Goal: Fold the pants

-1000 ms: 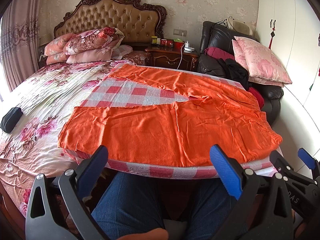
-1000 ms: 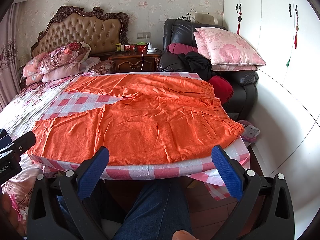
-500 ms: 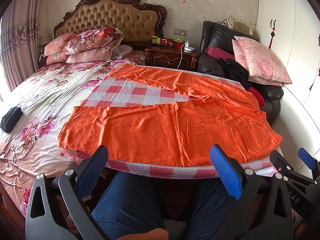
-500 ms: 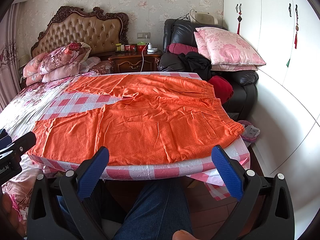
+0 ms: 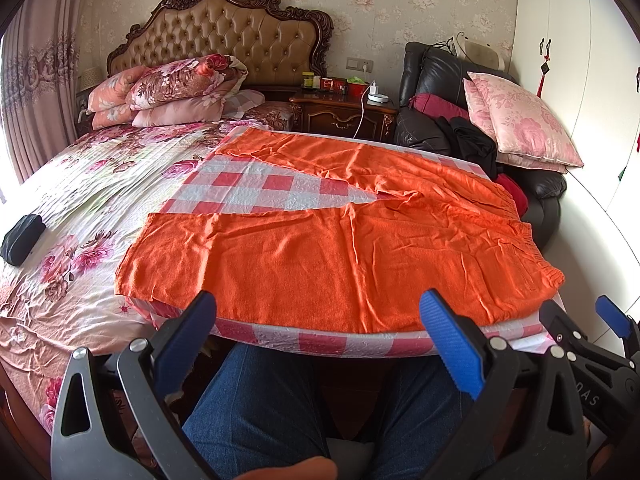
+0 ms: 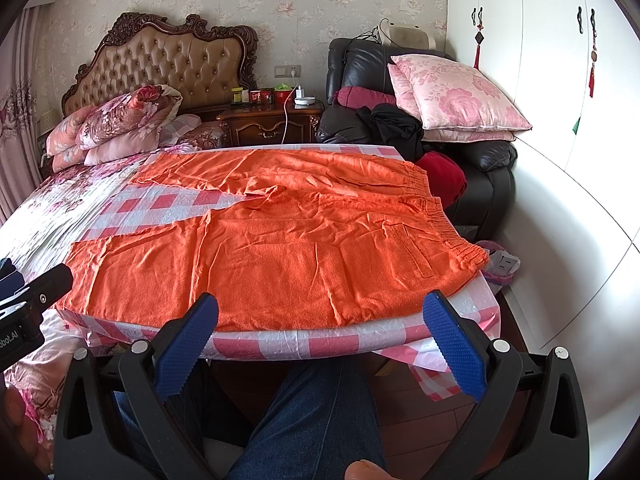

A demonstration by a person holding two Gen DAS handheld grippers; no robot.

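Orange pants (image 5: 340, 256) lie spread flat on a red-and-white checked cloth (image 5: 256, 188) at the foot of the bed, waistband to the right, legs apart and pointing left. They also show in the right wrist view (image 6: 280, 248). My left gripper (image 5: 320, 344) is open and empty, held below the bed's near edge, in front of the near leg. My right gripper (image 6: 324, 344) is open and empty, also in front of the near edge, closer to the waistband (image 6: 452, 224). The right gripper also shows at the right edge of the left wrist view (image 5: 592, 344).
The floral bedsheet (image 5: 100, 200) lies to the left with a black pouch (image 5: 22, 234). Pillows (image 5: 176, 88) are at the headboard. A nightstand (image 5: 344, 112) and a black armchair (image 5: 460, 120) with pink cushions stand beyond. My jeans-clad legs (image 5: 260, 408) are below the grippers.
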